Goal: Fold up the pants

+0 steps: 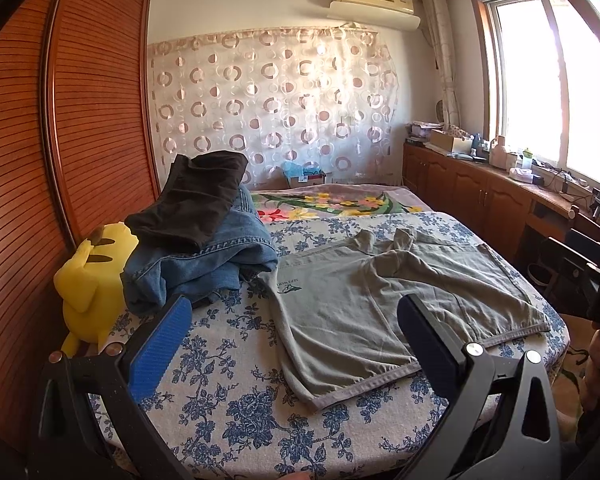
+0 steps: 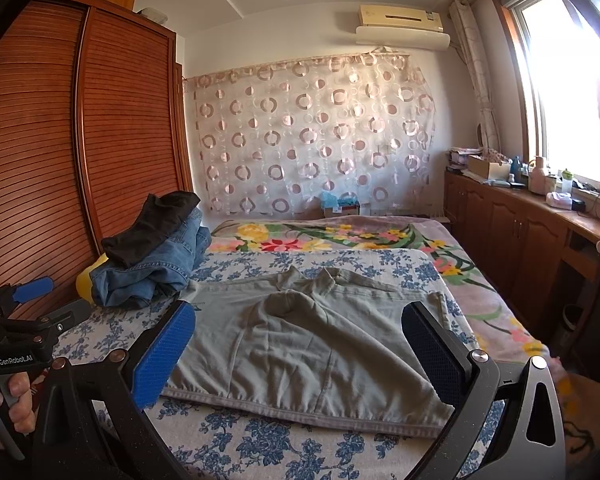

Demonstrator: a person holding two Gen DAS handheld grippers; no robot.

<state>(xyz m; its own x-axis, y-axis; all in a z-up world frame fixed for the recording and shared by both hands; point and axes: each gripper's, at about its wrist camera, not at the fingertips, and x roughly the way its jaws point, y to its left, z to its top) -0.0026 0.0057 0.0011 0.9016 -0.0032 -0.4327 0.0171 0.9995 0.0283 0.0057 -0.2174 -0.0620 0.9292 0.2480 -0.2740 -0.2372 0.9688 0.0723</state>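
Here we are at the foot of the bed (image 1: 236,392), with its blue-and-white floral cotton sheet, and the grey-green cotton pants (image 1: 380,300) lie spread across the middle of it, waistband toward the lower edge of the frame and the legs bunched and crossed toward the far end. In the left wrist view the left tongs (image 1: 296,344) hang wide open above the sheet at the bottom of the frame, gripping nothing, the ribbed blue pad of one finger (image 1: 160,352) over bare sheet to the left of the pants and the dark pad of the other in front of the cloth near the waistband. Over to the right wrist view: the right tongs (image 2: 300,352) are just as wide, empty too, framing the pants (image 2: 300,344) between their fingers, apart from the fabric as far as I can tell. At the lower left of that frame a hand (image 2: 8,404) grips the handle of the other tool. Up at centre left sits a heap of folded blue denim jeans (image 1: 204,264) with a black garment (image 1: 192,200) draped on top, and a yellow plush toy (image 1: 92,280) leans against the slatted brown wooden wardrobe (image 1: 80,100) just beside that heap. A bright floral blanket (image 2: 332,236) covers the far end of the bed.
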